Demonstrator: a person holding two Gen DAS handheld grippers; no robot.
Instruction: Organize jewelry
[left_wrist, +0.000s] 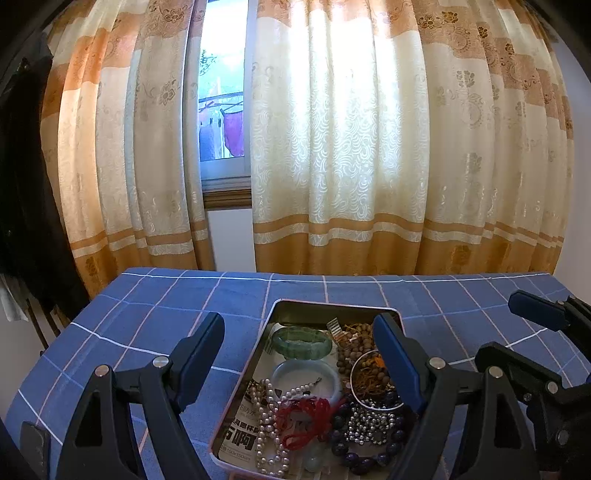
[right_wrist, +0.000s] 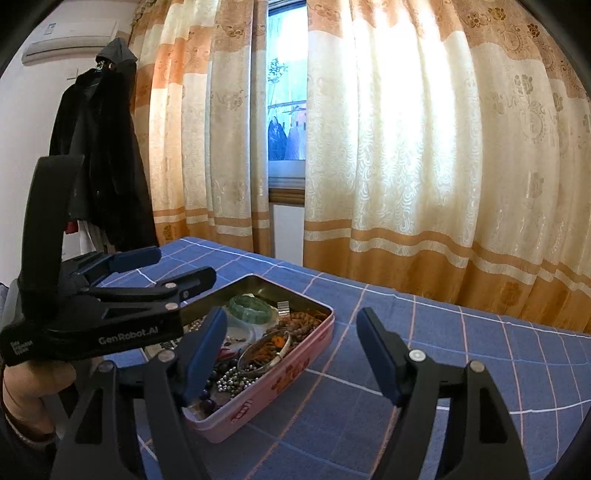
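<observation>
1. Left wrist view: left gripper (left_wrist: 299, 365) hangs over the near end of the tin, fingers wide apart, nothing between them. Left finger sits over the blue checked cloth (left_wrist: 147, 314); right finger overlaps the tin's right side.
2. Pink tin (left_wrist: 271, 314) lies open on the cloth, mid-table, long axis running away from the camera. All the jewelry sits inside it.
3. Contents, far to near: green stone bracelet (left_wrist: 302, 343) at the far end; brown bead strand (left_wrist: 351, 347) to its right; pale jade bangle (left_wrist: 295, 373) just nearer; thin silver bangle (left_wrist: 369, 387) around orange tangle at right; pearl strand (left_wrist: 271, 421) at left; red cord (left_wrist: 306, 417) in the middle; silver ball chain (left_wrist: 365, 421) and dark purple bead bracelet (left_wrist: 369, 454) at near right. Printed paper lines the bottom.
4. Right gripper (left_wrist: 535, 332) enters at the right edge, beside the tin; its state can't be told from here.
5. Patterned curtains (left_wrist: 369, 147) behind the table, w/ a gap showing the window.
6. Right wrist view: right gripper (right_wrist: 291, 354) has fingers wide apart, nothing held; left finger is over the tin's near part, right finger over bare cloth.
7. Left gripper (right_wrist: 155, 269) shows from the side at left, fingers parted, above the tin's far-left side, held by a hand (right_wrist: 33, 384).
8. Dark coat (right_wrist: 103, 147) hangs at far left; AC unit (right_wrist: 70, 37) on the wall above.
</observation>
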